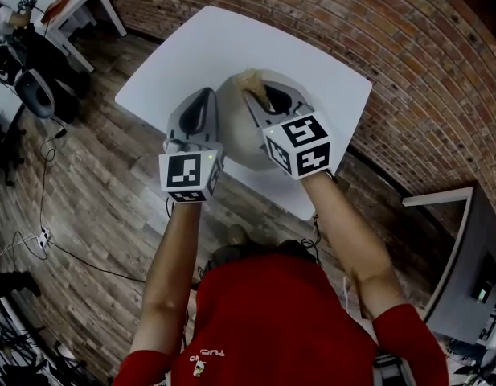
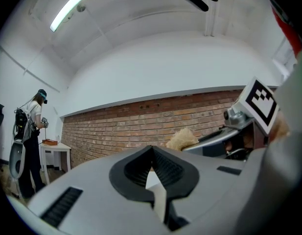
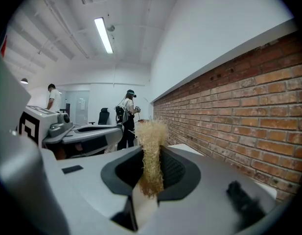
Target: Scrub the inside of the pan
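The left gripper point(image 1: 205, 96) is hovering over the left edge of the pale grey round pan point(image 1: 231, 139). Its jaws are pressing together at the tips with nothing showing between them, so it is not bracing the pan. The pan is sitting on the white square tabletop point(image 1: 163, 63), partly under both grippers. No handle is showing, so its long axis and heading cannot be told.

The right gripper point(image 1: 260, 95) is reaching over the pan's far right part, and its jaws are clamping a tan, wiry, fibrous scrubber point(image 3: 151, 131). The tuft is lying lengthwise along the jaws and sticking out past their tips. It is pointing away from the person towards the red brick wall point(image 1: 352, 30). Both gripper views are looking out level across the room, not down into the pan, so the scrubber is probably not bearing on the inner surface.

The task seems to be at the approach to a scrubbing stroke. The next move is probably calling for the right gripper to tip downwards until the tuft meets the pan's inside. The left gripper may need to steady the rim so the pan is not sliding on the smooth tabletop.
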{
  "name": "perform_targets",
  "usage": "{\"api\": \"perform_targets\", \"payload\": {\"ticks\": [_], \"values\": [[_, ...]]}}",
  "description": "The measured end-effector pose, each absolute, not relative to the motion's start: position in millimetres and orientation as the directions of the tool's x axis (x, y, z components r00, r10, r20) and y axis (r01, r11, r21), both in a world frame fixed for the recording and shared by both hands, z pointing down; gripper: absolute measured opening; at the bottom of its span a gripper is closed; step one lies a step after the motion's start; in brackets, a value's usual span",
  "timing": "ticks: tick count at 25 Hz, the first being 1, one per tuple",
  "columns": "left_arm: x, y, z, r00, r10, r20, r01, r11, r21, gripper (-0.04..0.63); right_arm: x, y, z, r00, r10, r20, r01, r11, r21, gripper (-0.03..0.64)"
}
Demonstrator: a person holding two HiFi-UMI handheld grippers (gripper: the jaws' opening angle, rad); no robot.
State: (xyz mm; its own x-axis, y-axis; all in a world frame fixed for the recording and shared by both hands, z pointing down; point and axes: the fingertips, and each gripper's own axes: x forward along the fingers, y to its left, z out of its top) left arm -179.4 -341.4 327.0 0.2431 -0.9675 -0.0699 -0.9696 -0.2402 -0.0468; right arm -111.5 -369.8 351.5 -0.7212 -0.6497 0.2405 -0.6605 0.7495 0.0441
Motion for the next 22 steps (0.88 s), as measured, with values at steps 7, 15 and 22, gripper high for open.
{"api": "perform_targets", "payload": {"ticks": [7,15,22], "values": [[-200.2,-365.9,344.4,0.265,-0.963,-0.047,-0.964,-0.263,-0.033,0.014,-127.8,-392.7,381.3,-0.686,-0.644,0.338,-0.665,0.744,0.069,0.086],[-205.4,-383.4,357.4,0.25,-0.968,-0.035,-0.968,-0.249,-0.024,0.014,-135.7,-413.4,437.3,-0.665,-0.562,0.492,-0.617,0.784,0.06,0.086],[-215.1,-386.7,370.7,0.217,-0.976,-0.026,-0.976,-0.217,-0.004,0.014,-154.2,-410.2,480.8,-0.651,-0.451,0.611,-0.532,0.845,0.058,0.086]]}}
